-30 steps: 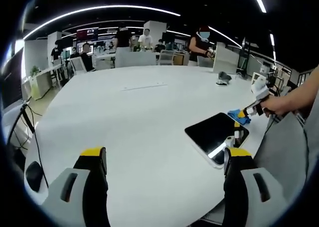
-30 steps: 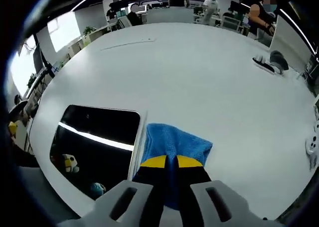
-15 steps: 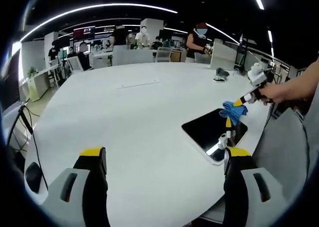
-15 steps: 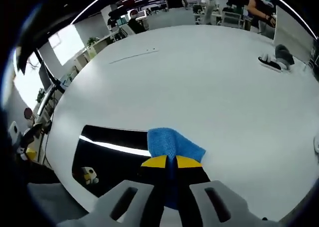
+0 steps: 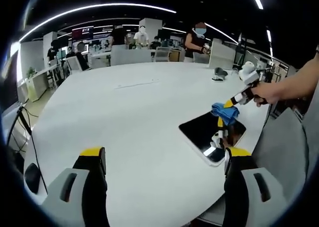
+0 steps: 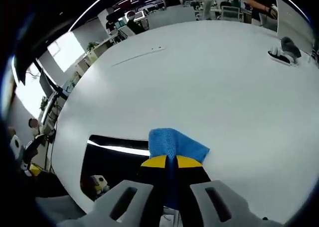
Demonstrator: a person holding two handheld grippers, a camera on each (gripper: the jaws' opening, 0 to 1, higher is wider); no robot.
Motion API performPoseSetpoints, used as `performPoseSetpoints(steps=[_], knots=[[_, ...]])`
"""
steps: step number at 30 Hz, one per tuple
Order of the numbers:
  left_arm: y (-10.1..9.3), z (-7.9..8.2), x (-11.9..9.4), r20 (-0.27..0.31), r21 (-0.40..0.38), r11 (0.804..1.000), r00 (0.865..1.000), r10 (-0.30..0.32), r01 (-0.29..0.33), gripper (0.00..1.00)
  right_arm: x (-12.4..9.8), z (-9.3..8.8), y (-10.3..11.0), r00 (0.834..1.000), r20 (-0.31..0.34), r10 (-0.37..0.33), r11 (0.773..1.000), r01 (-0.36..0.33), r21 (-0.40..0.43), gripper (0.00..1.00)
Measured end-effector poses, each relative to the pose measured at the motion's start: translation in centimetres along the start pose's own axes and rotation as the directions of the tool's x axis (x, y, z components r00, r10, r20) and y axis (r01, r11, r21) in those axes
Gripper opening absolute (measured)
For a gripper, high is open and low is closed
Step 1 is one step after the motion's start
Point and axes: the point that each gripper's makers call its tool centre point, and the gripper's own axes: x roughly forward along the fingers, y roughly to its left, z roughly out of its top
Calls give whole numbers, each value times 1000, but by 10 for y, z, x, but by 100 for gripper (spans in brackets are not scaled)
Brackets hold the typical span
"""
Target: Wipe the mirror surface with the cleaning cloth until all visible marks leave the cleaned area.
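- The right claw (image 6: 167,162) is pinching the blue cleaning cloth (image 6: 173,143) between its yellow tips. One second ago the cloth was low at the far edge of the mirror; now it is lifted and hangs above the mirror (image 5: 212,135), as the left gripper view shows (image 5: 225,112).
- The mirror lies flat on the white desk (image 5: 129,117), near the desk edge on the person's side. It looks dark and reflects a ceiling light strip and the claw.
- The left claw (image 5: 164,160) is spread wide and holds nothing, and it has stayed low over the desk, well apart from the mirror.
- In my judgement the wiping is not yet begun: the cloth does not seem to touch the glass. The next need is to lower it flat on the surface.
- I cannot tell if marks are on the mirror; the reflections hide them.
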Motion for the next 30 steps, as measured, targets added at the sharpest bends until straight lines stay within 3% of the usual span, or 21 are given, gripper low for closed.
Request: performPoseSetpoints(steps=[3, 4, 6, 12, 13, 20, 30], knots=[[2, 0, -1, 3, -1, 1000, 1000, 4, -4, 99, 2, -10, 2, 1000, -27, 3, 1000, -4, -27, 3], [3, 0, -2, 3, -4, 1000, 1000, 7, -7, 99, 2, -7, 2, 1000, -2, 2, 999, -2, -52, 4], [4, 0, -3, 2, -4, 1000, 1000, 9, -9, 99, 1, -9, 3, 1000, -9, -7, 998, 7, -61, 4], [6, 1, -5, 8, -4, 1000, 1000, 12, -12, 99, 0, -11, 6, 999, -37, -20, 977, 11, -212, 7], [6, 1, -5, 9, -6, 1000, 1000, 14, -14, 98, 1, -10, 0, 997, -23, -69, 979, 63, -195, 2], [3, -4, -9, 3, -2, 1000, 1000, 16, -16, 99, 3, -8, 6, 994, -29, -110, 975, 102, -196, 0], [1, -9, -11, -3, 3, 1000, 1000, 12, -12, 99, 12, -8, 31, 998, -46, -53, 984, 44, -173, 0]])
